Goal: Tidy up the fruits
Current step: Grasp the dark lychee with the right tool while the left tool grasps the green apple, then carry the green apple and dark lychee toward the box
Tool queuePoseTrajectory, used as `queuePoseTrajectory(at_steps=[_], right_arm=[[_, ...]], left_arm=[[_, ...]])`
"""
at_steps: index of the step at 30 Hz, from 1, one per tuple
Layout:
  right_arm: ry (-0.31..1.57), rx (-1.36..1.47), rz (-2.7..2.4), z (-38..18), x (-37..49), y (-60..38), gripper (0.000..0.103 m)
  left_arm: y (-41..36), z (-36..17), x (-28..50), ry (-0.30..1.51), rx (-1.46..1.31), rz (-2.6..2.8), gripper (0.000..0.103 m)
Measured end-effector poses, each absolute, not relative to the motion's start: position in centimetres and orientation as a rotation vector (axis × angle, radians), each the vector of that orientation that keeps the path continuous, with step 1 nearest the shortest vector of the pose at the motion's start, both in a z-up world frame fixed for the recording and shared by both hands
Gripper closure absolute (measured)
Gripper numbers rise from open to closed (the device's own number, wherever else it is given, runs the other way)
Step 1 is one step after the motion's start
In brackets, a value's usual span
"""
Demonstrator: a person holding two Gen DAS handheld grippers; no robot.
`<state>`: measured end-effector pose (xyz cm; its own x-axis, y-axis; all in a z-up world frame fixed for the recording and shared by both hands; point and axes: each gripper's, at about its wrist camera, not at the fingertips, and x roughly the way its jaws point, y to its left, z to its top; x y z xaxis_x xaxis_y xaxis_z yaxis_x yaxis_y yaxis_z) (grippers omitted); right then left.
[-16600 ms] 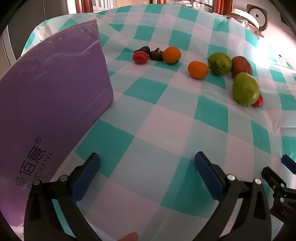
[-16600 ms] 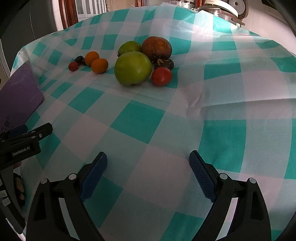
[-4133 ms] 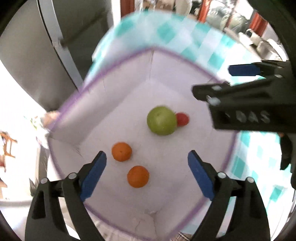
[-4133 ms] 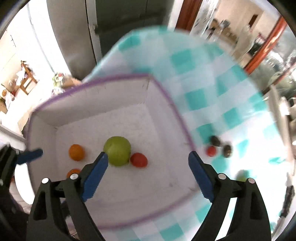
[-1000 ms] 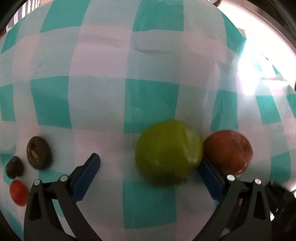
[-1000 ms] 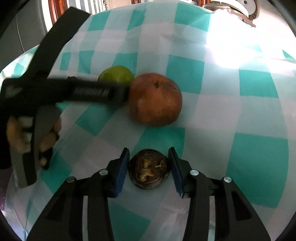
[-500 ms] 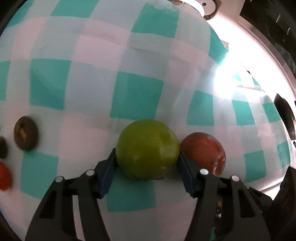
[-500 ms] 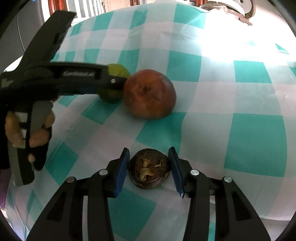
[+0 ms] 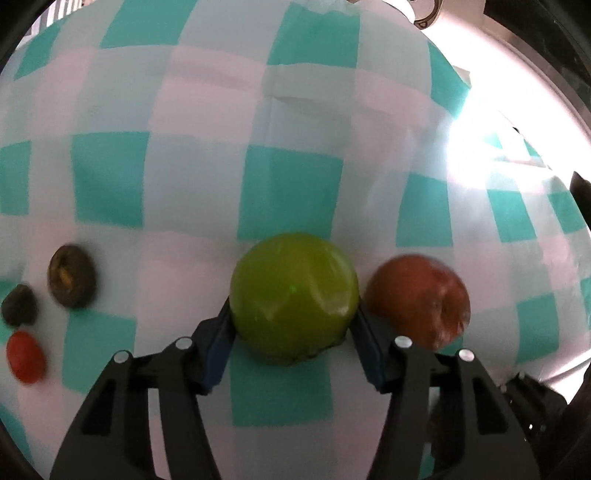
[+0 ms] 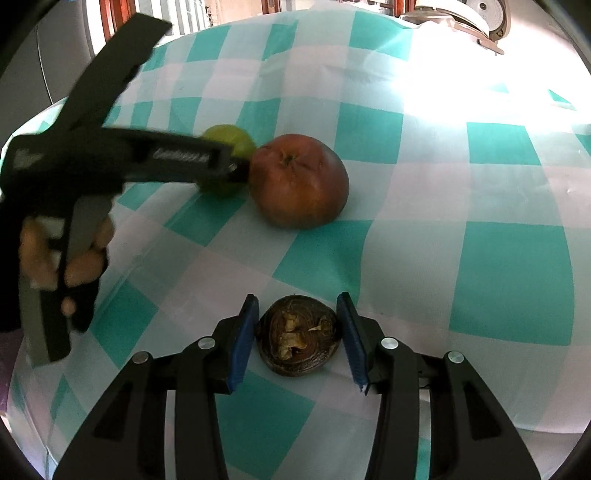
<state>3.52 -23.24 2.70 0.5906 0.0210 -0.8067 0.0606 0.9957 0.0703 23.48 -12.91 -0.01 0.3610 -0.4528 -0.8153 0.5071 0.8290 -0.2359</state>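
**Right wrist view: dark fruit between my fingers**

My right gripper (image 10: 297, 334) has its blue fingers (image 10: 242, 336) set either side of a dark wrinkled fruit (image 10: 298, 345) on the checked worktop (image 10: 509, 280); contact unclear. Beyond lies a brown-red apple (image 10: 299, 181). The left gripper (image 10: 236, 166), held by a hand (image 10: 62, 254), is closing on a green fruit (image 10: 231, 138) just beside the apple.

Both wrist views look steeply down, sharing the brown apple (image 9: 415, 297) (image 10: 299, 181).

A home dining spot: a checked cloth (image 10: 509, 266) covers the tabletop, wooden window frames (image 10: 110, 14) stand behind, and a white kitchen appliance (image 10: 476, 14) sits at the far edge.
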Motion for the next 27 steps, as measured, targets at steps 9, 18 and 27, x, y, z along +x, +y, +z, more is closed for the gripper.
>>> queuePoseTrajectory(at_steps=[9, 18, 27], right_arm=[[0.972, 0.139, 0.016, 5.3, 4.0, -21.9, 0.060], [0.844, 0.074, 0.046, 18.2, 0.0, -18.5, 0.060], [0.677, -0.035, 0.069, 32.7, -9.7, -15.7, 0.060]], left_arm=[[-8.5, 3.2, 20.4, 1.027, 0.081, -0.453, 0.045], [-3.5, 16.6, 7.8, 0.835, 0.072, -0.447, 0.045], [4.2, 32.3, -6.4, 0.579, 0.077, -0.460, 0.044]])
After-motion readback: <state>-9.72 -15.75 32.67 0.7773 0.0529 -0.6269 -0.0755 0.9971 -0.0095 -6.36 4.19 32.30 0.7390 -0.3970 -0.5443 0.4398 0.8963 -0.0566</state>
